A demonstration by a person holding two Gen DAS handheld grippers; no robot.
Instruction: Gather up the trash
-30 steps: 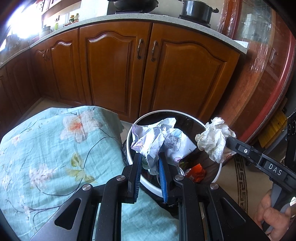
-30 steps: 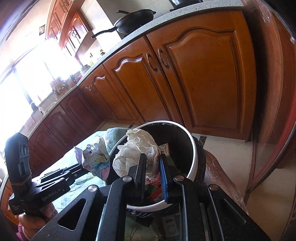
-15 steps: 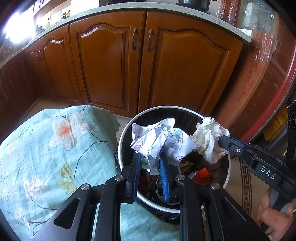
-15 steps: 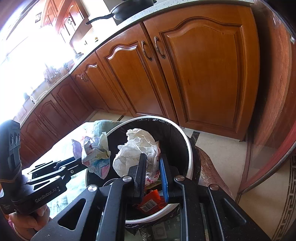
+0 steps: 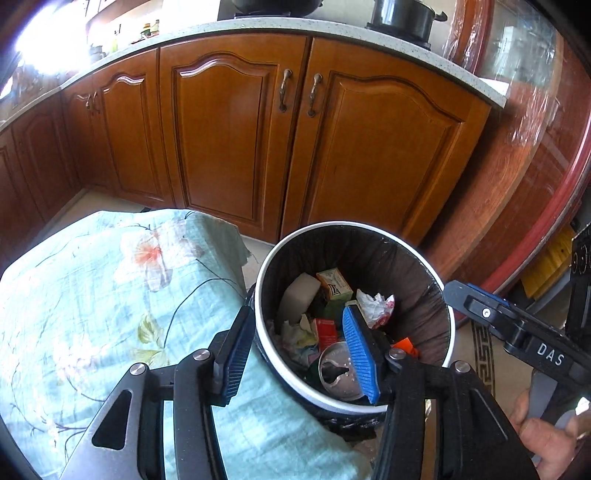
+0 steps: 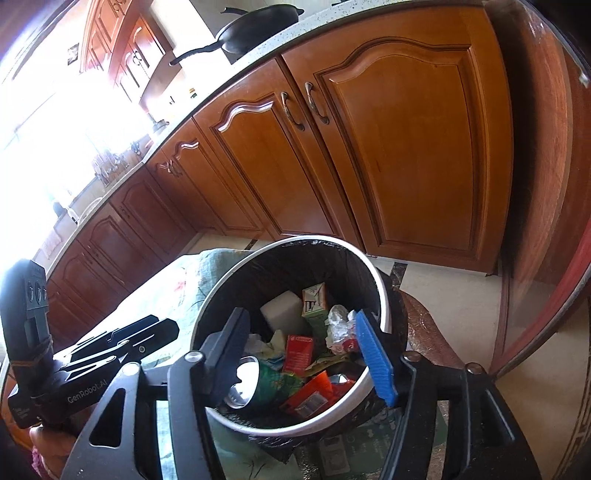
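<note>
A round bin (image 5: pixel 347 224) with a white rim and black liner stands below both grippers. Inside lie a white block (image 5: pixel 299 295), a green carton (image 5: pixel 334 282), a red pack (image 5: pixel 327 330), a can (image 5: pixel 338 371) and crumpled paper (image 5: pixel 375 304). My left gripper (image 5: pixel 297 314) hangs over the bin's near left rim, its jaws opening with nothing between them. My right gripper (image 6: pixel 300 317) hovers over the bin (image 6: pixel 295 240), jaws also opening and empty. Each gripper shows in the other's view: the right one (image 5: pixel 448 291) and the left one (image 6: pixel 170 326).
A table under a pale blue floral cloth (image 5: pixel 110 295) touches the bin's left side. Brown wooden cabinets (image 5: pixel 240 140) run behind, with a pot (image 5: pixel 402 16) and a pan (image 6: pixel 258 22) on the counter. A person's hand (image 5: pixel 543 439) holds the right gripper.
Both grippers went from shut on crumpled paper wads to open. The wads have left the jaws, and the trash in the bin now shows.
</note>
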